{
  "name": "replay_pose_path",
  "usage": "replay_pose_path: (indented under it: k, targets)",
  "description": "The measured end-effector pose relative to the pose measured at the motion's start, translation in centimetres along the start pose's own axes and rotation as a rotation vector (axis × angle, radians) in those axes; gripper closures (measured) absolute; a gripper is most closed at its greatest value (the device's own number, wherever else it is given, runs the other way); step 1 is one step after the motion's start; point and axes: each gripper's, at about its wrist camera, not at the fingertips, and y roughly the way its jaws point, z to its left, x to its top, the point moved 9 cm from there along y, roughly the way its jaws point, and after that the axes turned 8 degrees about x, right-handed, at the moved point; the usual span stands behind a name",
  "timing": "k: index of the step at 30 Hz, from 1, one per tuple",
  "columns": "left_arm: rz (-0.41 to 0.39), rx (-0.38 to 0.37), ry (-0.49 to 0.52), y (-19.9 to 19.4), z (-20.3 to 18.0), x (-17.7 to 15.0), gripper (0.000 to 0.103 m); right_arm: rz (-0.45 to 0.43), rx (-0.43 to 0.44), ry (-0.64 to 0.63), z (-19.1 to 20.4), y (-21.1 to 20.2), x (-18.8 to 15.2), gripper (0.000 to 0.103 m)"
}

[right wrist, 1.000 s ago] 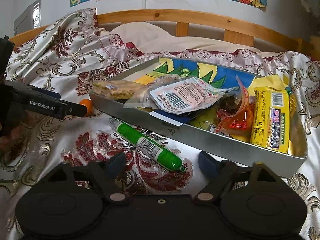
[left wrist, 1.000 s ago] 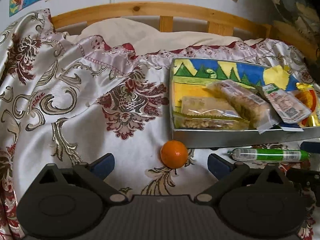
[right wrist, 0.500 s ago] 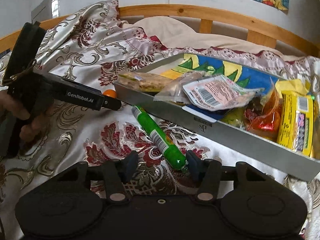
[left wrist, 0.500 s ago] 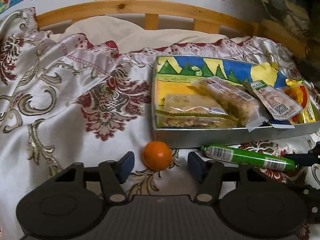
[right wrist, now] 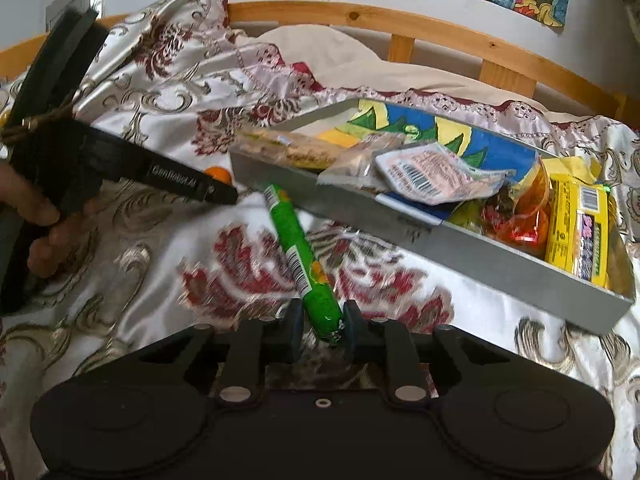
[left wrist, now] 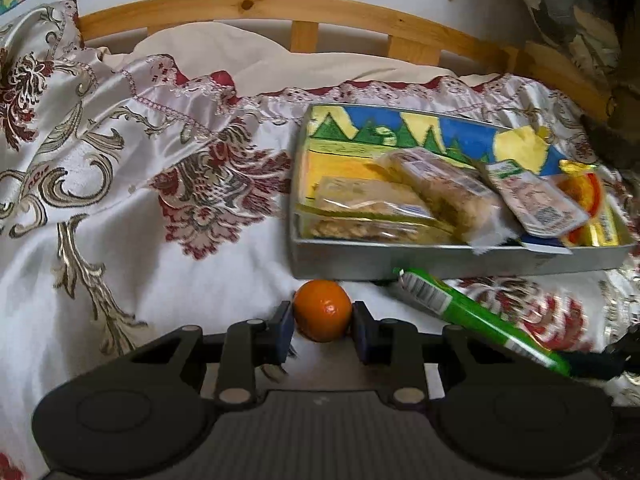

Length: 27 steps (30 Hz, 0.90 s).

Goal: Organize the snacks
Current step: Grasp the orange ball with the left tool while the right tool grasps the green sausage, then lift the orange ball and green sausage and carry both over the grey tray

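Where legible, left hand-held gripper (right wrist: 224,196) reads "GenRobot.AI".

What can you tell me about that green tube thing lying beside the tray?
The green tube looks like a sausage-shaped snack in glossy plastic wrap with white barcode labels. It lies outside the grey tray, on the patterned satin bedspread; its far end is close to the tray wall. The right hand-held gripper is shut on its near end.

Soft, even daylight on the glossy floral satin bedspread (left wrist: 120,240); fisheye bends the wooden bed rail (right wrist: 440,32); motion blur, perhaps, smears the green tube-shaped packet (right wrist: 300,256).
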Motion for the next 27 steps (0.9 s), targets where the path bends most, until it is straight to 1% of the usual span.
replay_pose_path:
  k: [2, 5, 7, 11, 13, 16, 19, 22, 25, 27]
  targets:
    - [0.003, -0.010, 0.004, -1.0, -0.6, -0.4, 0.069, 0.021, -0.001, 0.009, 0.6, -0.6, -0.7, 0.084]
    - [0.006, -0.024, 0.024, -2.5, -1.6, -0.9, 0.070, 0.040, 0.003, 0.033, 1.3, -1.7, -1.3, 0.085]
    - [0.014, -0.039, 0.020, -3.5, -2.0, -1.2, 0.070, 0.048, 0.009, 0.066, 1.6, -2.5, -1.7, 0.085]
    - [0.046, -0.064, 0.015, -5.3, -3.0, -2.6, 0.069, 0.052, 0.079, 0.181, 2.6, -4.4, -2.8, 0.084]
    - [0.072, -0.073, 0.027, -6.1, -3.5, -3.6, 0.069, 0.046, 0.111, 0.200, 3.3, -4.9, -2.9, 0.082]
    - [0.090, -0.062, 0.062, -6.7, -4.1, -4.7, 0.069, 0.052, 0.115, 0.164, 3.9, -4.4, -2.5, 0.072]
    - [0.100, -0.055, 0.061, -6.9, -4.2, -5.1, 0.070, 0.039, 0.098, 0.154, 3.7, -3.7, -1.8, 0.069]
    - [0.110, -0.051, 0.048, -6.9, -4.0, -5.2, 0.070, 0.034, 0.068, 0.166, 2.6, -2.5, -1.4, 0.068]
    - [0.114, -0.048, 0.050, -6.6, -3.9, -5.2, 0.070, 0.030, 0.080, 0.233, 1.7, -1.6, -1.4, 0.068]
    - [0.117, -0.046, 0.049, -6.5, -4.0, -5.3, 0.070, 0.028, 0.075, 0.229, 1.8, -1.4, -1.5, 0.067]
